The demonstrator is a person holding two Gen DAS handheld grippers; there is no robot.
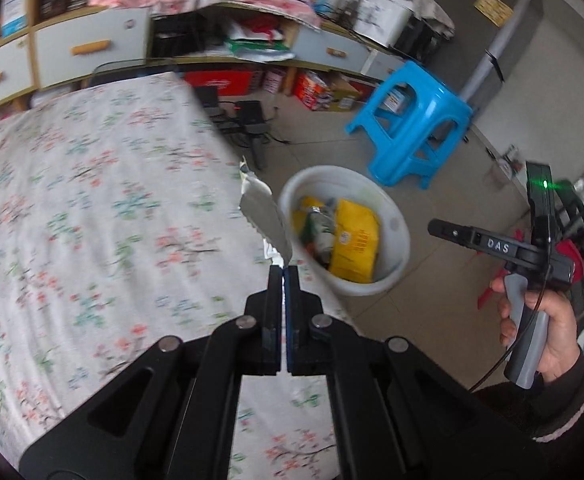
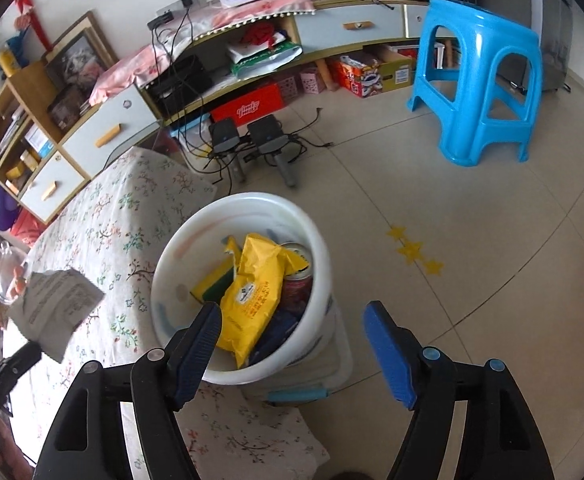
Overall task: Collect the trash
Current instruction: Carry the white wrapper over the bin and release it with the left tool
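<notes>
My left gripper (image 1: 284, 269) is shut on the bottom edge of a crumpled silver wrapper (image 1: 266, 216), which it holds above the right edge of the floral-cloth table (image 1: 92, 200). The right wrist view shows that wrapper (image 2: 56, 312) at the left, printed side facing the camera. Beside the table stands a white bin (image 1: 396, 224) holding a yellow packet (image 2: 252, 296), a can (image 2: 298, 276) and a sponge (image 2: 212, 280). My right gripper (image 2: 292, 312) hangs open over the bin's near rim (image 2: 252, 372) with nothing between its fingers. A hand holds the right gripper (image 1: 452, 234) to the right of the bin.
The bin rests on a clear lidded box (image 2: 316, 384) with a blue handle. A blue plastic stool (image 2: 480, 80) stands on the tiled floor beyond. Black devices with cables (image 2: 248, 140) lie in front of a long cabinet (image 2: 112, 128). Yellow star stickers (image 2: 412, 248) mark the floor.
</notes>
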